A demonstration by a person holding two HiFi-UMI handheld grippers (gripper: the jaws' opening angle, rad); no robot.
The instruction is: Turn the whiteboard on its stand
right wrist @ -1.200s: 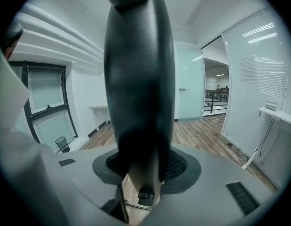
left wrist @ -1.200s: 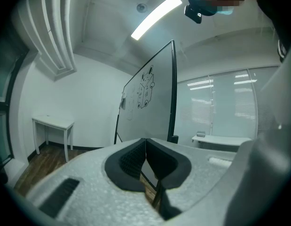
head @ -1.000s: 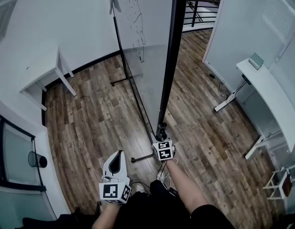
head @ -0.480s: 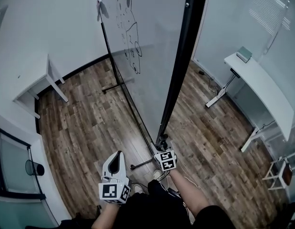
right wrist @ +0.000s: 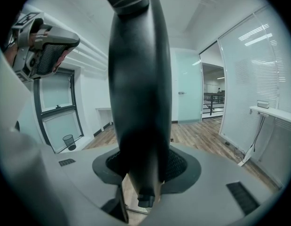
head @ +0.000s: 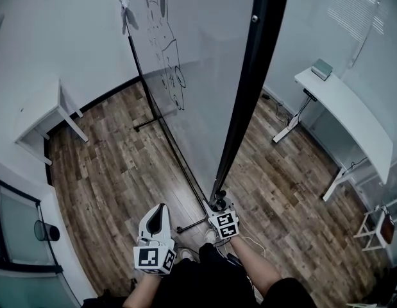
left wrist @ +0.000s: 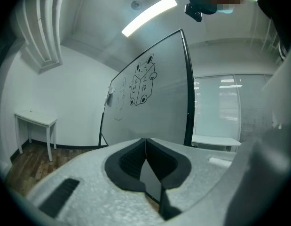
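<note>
The whiteboard [head: 198,50] stands on its black stand and bears a marker drawing of a boxy figure with ears. I see it almost edge-on in the head view. Its black side post [head: 248,95] runs down to my right gripper [head: 219,206], which is shut on the post low down. In the right gripper view the dark post [right wrist: 136,93] fills the space between the pads. My left gripper [head: 156,226] is held to the left of the post, apart from the board, shut with nothing in it. The left gripper view shows the whiteboard's face [left wrist: 154,112] ahead.
A white side table [head: 41,117] stands by the left wall and a long white desk [head: 342,104] at the right. A black bin [head: 47,231] sits at the lower left. The stand's far foot [head: 150,119] rests on the wooden floor. A small white rack [head: 378,233] is at the far right.
The board's near edge has swung right with my right gripper on the post, and more of the drawn face shows now. My left gripper has kept its place by my body.
</note>
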